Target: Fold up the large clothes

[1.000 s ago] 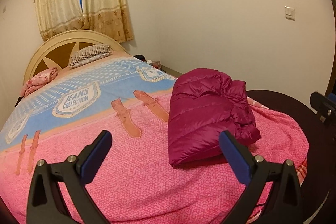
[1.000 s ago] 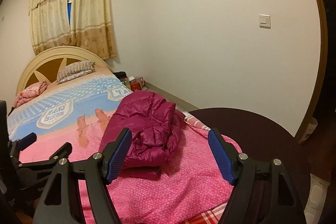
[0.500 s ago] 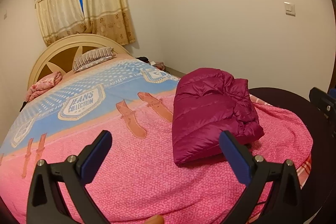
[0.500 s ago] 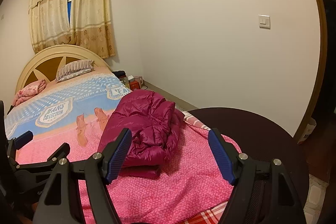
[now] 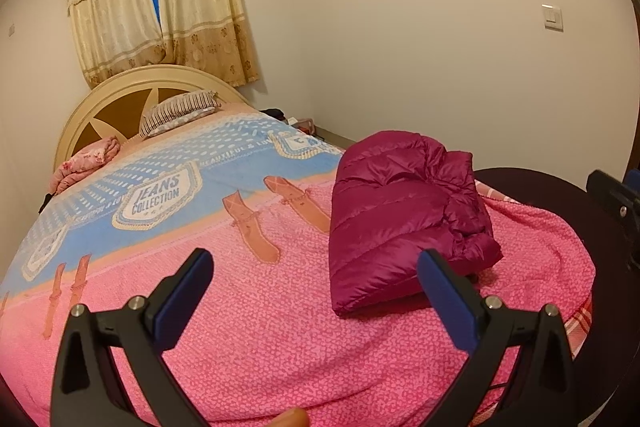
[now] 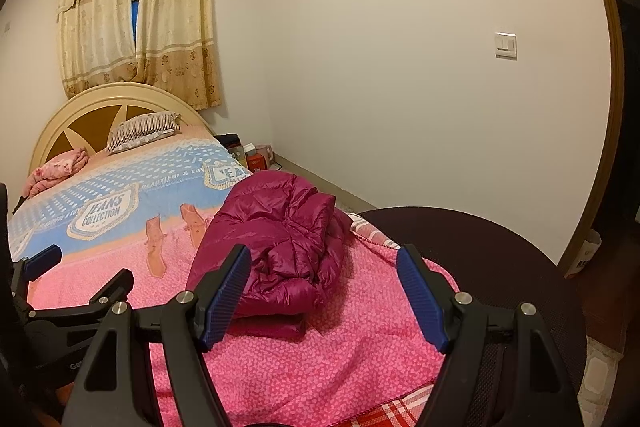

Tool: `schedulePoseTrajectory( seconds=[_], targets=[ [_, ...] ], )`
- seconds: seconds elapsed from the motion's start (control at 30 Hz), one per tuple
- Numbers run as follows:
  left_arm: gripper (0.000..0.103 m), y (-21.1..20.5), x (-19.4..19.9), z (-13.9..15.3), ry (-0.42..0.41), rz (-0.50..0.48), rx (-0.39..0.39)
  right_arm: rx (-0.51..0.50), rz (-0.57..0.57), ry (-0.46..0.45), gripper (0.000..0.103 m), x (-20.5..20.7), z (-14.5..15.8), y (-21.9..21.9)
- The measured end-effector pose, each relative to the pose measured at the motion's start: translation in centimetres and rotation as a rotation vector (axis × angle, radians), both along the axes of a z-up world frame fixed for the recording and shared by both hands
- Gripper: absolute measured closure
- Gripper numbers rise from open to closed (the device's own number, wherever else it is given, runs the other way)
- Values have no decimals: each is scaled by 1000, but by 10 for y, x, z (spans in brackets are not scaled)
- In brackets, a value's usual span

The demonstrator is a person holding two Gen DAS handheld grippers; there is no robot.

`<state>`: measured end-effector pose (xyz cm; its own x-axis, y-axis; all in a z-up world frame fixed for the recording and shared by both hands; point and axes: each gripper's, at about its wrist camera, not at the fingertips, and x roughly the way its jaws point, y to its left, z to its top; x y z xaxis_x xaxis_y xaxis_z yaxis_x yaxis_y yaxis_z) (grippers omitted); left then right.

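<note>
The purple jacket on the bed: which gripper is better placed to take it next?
Probably right. The right gripper is open and frames the folded purple jacket; from the left gripper, also open, the jacket lies off to the right.

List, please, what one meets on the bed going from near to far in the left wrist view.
left gripper with open jaws → folded magenta down jacket → "Jeans Collection" badge on the blanket → striped pillow → cream headboard

magenta puffer jacket | folded, apparently thirds | lying on bed's pink foot end
</note>
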<state>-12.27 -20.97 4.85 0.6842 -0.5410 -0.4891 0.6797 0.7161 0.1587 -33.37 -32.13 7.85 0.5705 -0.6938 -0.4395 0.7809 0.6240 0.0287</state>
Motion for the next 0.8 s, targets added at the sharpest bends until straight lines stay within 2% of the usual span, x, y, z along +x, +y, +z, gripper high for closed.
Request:
schedulePoseTrajectory(
  seconds=[0.8],
  targets=[
    [0,0,-1,4,-19,15,13,-5,-4,2,27,0,0,2]
  ],
)
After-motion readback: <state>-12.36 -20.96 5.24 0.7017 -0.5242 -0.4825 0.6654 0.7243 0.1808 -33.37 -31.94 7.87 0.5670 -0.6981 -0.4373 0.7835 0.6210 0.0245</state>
